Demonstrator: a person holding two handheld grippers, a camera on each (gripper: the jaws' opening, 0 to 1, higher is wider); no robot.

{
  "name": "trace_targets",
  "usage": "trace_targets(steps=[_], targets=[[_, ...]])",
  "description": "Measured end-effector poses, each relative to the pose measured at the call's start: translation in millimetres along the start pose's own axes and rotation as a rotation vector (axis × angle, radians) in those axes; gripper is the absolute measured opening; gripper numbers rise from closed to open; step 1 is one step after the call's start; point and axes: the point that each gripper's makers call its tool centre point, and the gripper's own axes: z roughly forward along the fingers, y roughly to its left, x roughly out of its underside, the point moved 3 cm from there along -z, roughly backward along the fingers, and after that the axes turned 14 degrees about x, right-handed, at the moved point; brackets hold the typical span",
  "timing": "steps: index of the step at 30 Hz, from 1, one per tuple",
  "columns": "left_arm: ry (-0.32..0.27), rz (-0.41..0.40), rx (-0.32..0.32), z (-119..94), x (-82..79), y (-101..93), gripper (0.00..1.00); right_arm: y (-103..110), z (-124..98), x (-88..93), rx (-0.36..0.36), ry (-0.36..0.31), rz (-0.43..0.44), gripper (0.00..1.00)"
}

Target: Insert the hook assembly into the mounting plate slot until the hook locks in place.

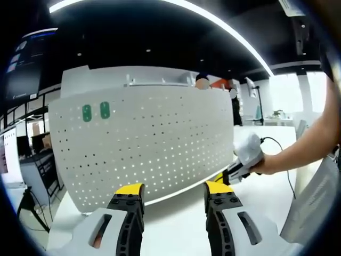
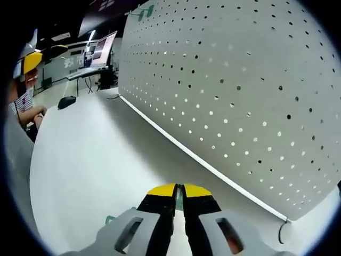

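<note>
Left tongs [image 1: 175, 193] released, empty. Right tongs [image 2: 179, 190] clenched on a thin green hook [image 2: 179, 198]: probably light, stiff plastic; pinch its shank. Pegboard [image 1: 144, 141] stands upright on the tabletop [image 2: 96, 160].

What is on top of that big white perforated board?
Along the white perforated board's top edge sits a metal rail. Two green hooks hang upper left. Whatever lies directly behind the board is covered.
</note>
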Motion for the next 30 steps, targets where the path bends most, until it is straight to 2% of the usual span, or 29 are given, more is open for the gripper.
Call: trace_targets(steps=[3,6,9,14,20,30], targets=[[0.001,-0.001,0.001,0,0.3,-0.2,0.46,1,-1,3.3,-0.005,0.009,0.011,0.09],[0.000,0.000,0.002,0,0.2,-0.7,0.46,4,-2,6.6,-0.026,0.016,0.034,0.18],[0.002,0.002,0.006,1,0.0,-1.9,0.45,3,-1,11.1,-0.019,0.029,0.025,0.20],[0.007,0.002,0.010,1,1.1,-2.8,0.45,1,2,19.1,-0.004,0.064,0.051,0.29],[0.004,0.002,0.007,1,0.6,-1.6,0.45,4,6,25.6,-0.001,0.095,0.053,0.33],[0.005,-0.001,0.003,-1,1.4,-0.6,0.45,5,14,32.8,0.011,0.135,0.082,0.33]])
